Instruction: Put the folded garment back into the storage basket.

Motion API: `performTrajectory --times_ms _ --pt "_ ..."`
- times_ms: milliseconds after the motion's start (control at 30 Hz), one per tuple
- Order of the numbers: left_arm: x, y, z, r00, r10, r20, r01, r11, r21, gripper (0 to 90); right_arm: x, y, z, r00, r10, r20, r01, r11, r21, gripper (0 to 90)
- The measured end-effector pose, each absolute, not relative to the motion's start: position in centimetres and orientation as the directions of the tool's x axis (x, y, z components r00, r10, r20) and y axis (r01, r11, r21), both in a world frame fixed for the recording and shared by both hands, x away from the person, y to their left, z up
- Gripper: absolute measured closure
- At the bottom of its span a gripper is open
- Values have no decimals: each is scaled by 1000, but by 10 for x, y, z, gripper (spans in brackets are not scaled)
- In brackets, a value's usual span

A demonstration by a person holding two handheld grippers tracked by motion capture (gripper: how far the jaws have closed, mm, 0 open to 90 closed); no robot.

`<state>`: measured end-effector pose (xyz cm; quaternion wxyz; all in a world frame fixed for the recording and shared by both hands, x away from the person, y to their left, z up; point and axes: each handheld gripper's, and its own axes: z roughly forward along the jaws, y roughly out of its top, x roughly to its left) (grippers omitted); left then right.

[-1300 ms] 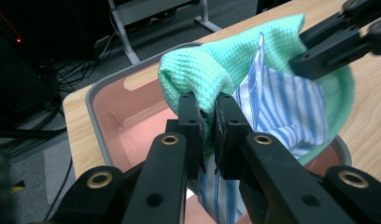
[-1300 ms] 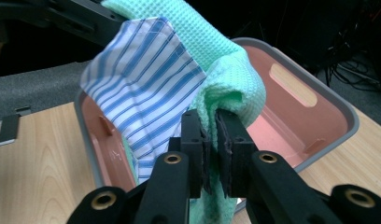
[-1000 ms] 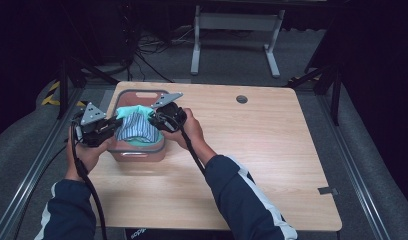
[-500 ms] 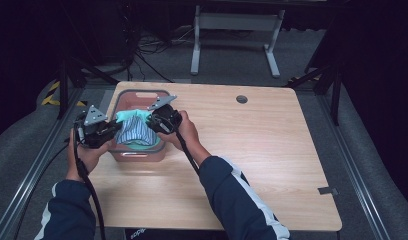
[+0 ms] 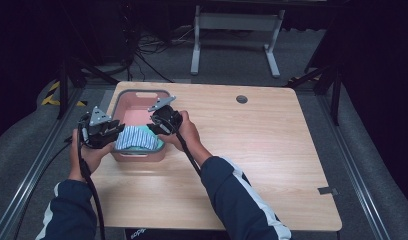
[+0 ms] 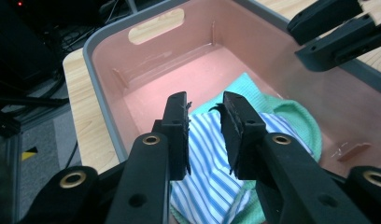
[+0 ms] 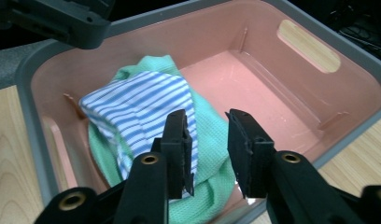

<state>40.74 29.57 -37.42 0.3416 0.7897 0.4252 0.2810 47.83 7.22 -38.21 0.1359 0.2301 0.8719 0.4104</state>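
Both claws just parting, nothing pinched: left gripper (image 6: 205,105), right gripper (image 7: 207,122) | striped cloth (image 7: 142,105) on green cloth (image 7: 212,154) in pink bin (image 5: 123,102) | I judged risk: frayed pads might snag fabric, dragging it over the rim.

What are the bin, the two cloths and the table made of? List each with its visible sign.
Bin: looks like moulded plastic, pink with grey rim, slightly glossy.
Striped cloth: thin woven fabric, soft folds.
Green cloth: textured fabric, possibly waffle weave.
Table: wood-grain top, perhaps laminate.

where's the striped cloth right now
The striped cloth lies in the pink bin at the table's left in the high view, at the bin's near end, on top of a green cloth, between the two hand-held grippers.
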Motion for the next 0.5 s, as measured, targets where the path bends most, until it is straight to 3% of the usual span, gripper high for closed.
performTrajectory --times_ms 200,500 --pt "406 294 -374 485 860 157 476 -411 778 692 477 66 -379 -858 512 -35 291 542 788 601" --pt "401 284 -369 504 851 151 448 -406 797 645 472 54 -370 -859 508 -63 260 540 800 610"
